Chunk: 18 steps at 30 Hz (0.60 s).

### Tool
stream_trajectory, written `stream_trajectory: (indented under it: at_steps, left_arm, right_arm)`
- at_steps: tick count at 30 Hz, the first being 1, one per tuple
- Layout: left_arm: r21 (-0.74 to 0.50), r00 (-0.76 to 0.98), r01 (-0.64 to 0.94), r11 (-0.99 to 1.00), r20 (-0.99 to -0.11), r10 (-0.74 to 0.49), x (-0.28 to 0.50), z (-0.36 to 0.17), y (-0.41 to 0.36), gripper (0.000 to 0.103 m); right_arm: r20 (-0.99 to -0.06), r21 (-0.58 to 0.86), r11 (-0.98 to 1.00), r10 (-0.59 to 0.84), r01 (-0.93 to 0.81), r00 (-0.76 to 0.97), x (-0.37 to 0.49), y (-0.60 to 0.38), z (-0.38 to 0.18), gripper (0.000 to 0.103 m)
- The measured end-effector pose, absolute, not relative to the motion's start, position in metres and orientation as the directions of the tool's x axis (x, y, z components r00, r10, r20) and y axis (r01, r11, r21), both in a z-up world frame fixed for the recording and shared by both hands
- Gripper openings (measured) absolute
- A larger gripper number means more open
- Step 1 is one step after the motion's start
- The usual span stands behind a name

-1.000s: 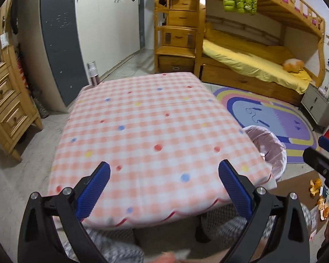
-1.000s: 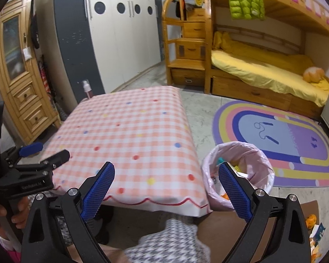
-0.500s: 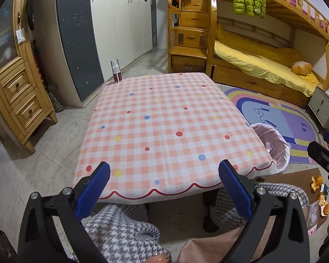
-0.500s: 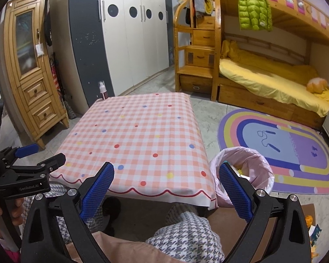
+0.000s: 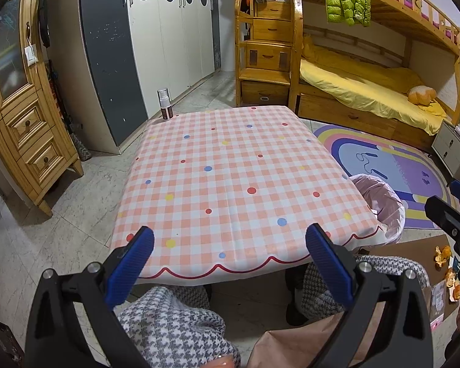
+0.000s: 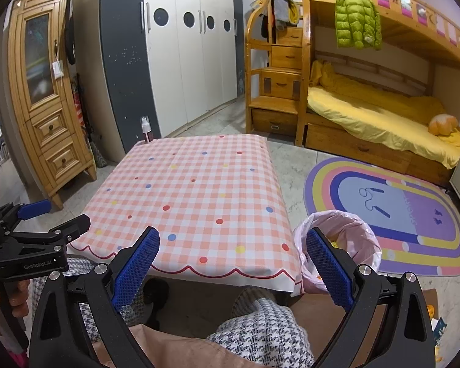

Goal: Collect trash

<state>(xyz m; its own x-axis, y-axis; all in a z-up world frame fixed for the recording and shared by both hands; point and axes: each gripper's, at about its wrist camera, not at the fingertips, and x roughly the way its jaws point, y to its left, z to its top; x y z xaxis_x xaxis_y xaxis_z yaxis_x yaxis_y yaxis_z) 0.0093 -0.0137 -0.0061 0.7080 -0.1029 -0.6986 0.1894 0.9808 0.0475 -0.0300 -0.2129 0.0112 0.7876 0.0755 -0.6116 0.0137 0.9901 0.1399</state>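
A bin with a pink liner (image 5: 380,205) stands on the floor at the table's right front corner; in the right wrist view the bin (image 6: 346,236) holds some colourful scraps. Orange peel pieces (image 5: 443,253) and wrappers lie on brown cardboard (image 5: 414,245) on the floor at far right. My left gripper (image 5: 230,242) hangs open and empty above the table's near edge. My right gripper (image 6: 233,245) is also open and empty, over the table's near right corner beside the bin. Each gripper shows at the edge of the other's view: right gripper (image 5: 449,197), left gripper (image 6: 58,214).
The low table wears a pink checked cloth (image 5: 230,178), with a spray bottle (image 5: 164,104) at its far left corner. A person's houndstooth-clad legs (image 6: 260,331) sit below me. A wooden cabinet (image 5: 21,116) stands left, a rainbow rug (image 6: 392,214) and bunk bed (image 6: 383,116) right.
Both grippers have pulled back and up from the table, so it looks smaller and the person's legs come into view. Both stay open and empty.
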Motion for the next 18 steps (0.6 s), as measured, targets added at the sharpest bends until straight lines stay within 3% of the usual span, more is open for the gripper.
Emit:
stream_trajectory:
  at_steps: [18]
  left_arm:
    - [0.059, 0.708, 0.170, 0.984, -0.702, -0.080, 0.0133, -0.0062, -0.0107, 0.096]
  right_arm:
    - [-0.609, 0.128, 0.992, 0.069, 0.013, 0.790, -0.0271, -0.2117, 0.0112, 0.095]
